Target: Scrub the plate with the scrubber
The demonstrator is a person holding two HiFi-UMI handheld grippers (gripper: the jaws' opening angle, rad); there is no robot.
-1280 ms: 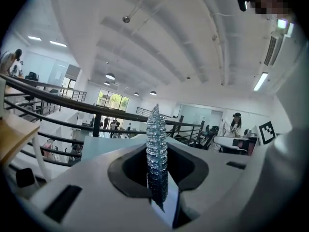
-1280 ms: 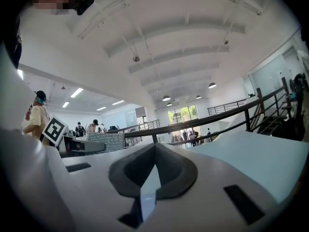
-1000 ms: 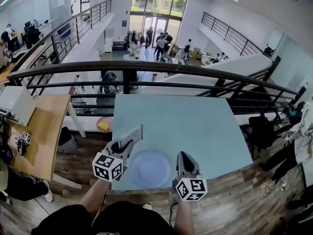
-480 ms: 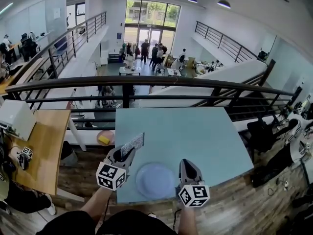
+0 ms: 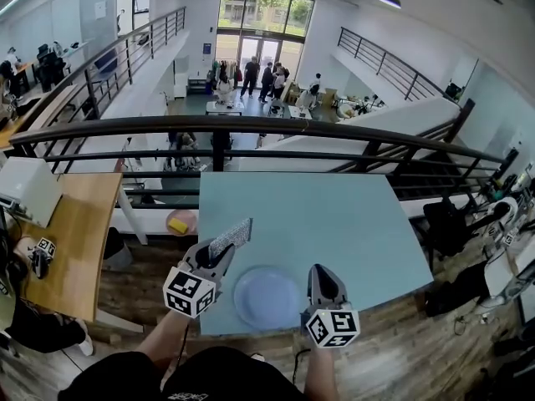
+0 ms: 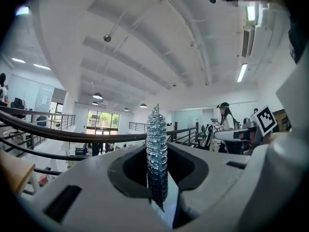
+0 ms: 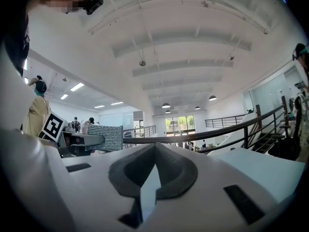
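Note:
A pale blue plate lies flat near the front edge of the light blue table. My left gripper hovers just left of the plate, shut on a silvery mesh scrubber that sticks out beyond its tips. In the left gripper view the scrubber stands edge-on between the closed jaws of the left gripper. My right gripper sits at the plate's right rim. In its own view the right gripper has its tips meeting with nothing showing beyond them, and the scrubber appears off to the left.
A dark metal railing runs along the table's far side, with a drop to a lower floor behind it. A wooden desk stands to the left. The table's front edge lies just under the plate.
The head view has shifted slightly. Both grippers keep their places on either side of the plate, and the scrubber stays held in the left one.

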